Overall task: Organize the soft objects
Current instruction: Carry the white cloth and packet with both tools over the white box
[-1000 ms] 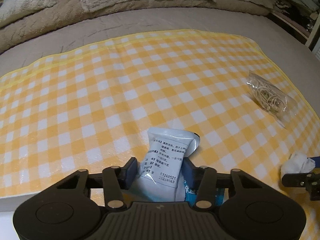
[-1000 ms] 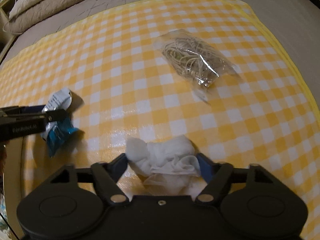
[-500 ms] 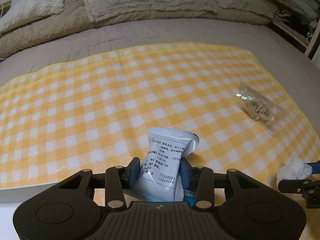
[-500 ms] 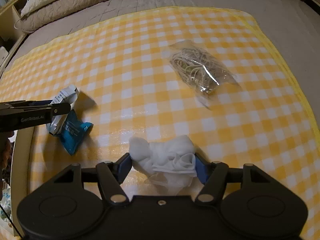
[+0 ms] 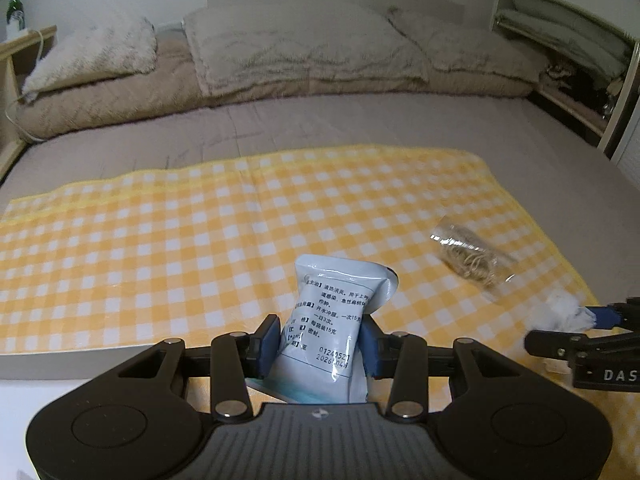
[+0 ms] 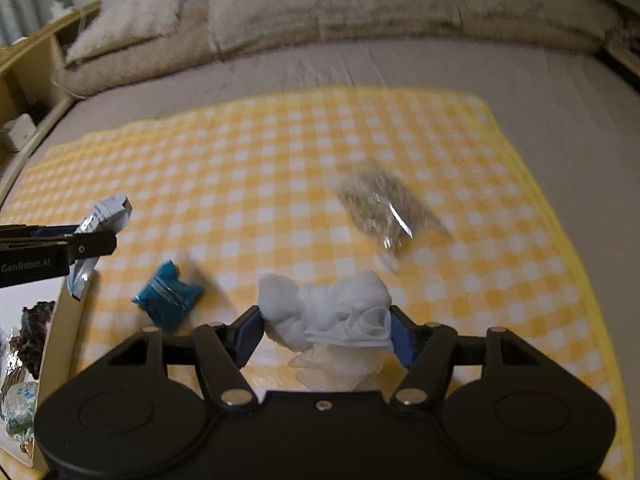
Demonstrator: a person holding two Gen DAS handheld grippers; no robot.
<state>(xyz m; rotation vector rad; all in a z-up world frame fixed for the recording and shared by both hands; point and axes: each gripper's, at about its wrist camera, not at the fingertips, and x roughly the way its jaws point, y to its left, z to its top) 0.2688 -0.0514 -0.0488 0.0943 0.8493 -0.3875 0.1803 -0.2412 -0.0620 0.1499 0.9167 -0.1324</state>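
Note:
My left gripper (image 5: 319, 340) is shut on a pale blue printed sachet (image 5: 332, 320) and holds it upright above the yellow checked cloth (image 5: 200, 240). The sachet also shows in the right wrist view (image 6: 100, 228). My right gripper (image 6: 326, 328) is shut on a crumpled white cloth wad (image 6: 328, 312), lifted off the checked cloth (image 6: 260, 184). The wad shows at the right in the left wrist view (image 5: 556, 312). A blue packet (image 6: 168, 296) lies on the cloth between the grippers. A clear bag of rubber bands (image 6: 380, 208) lies further right and also shows in the left wrist view (image 5: 468, 260).
The checked cloth lies on a grey bed (image 5: 320, 120) with pillows (image 5: 300, 48) at the far end. A wooden nightstand (image 5: 24, 52) stands at the far left. A box with assorted items (image 6: 24, 356) sits off the bed's near left edge. Shelves (image 5: 568, 60) stand at the right.
Both grippers have risen and tilted up with their objects. The blue packet that hung by the sachet now lies on the cloth, apart from the left gripper.

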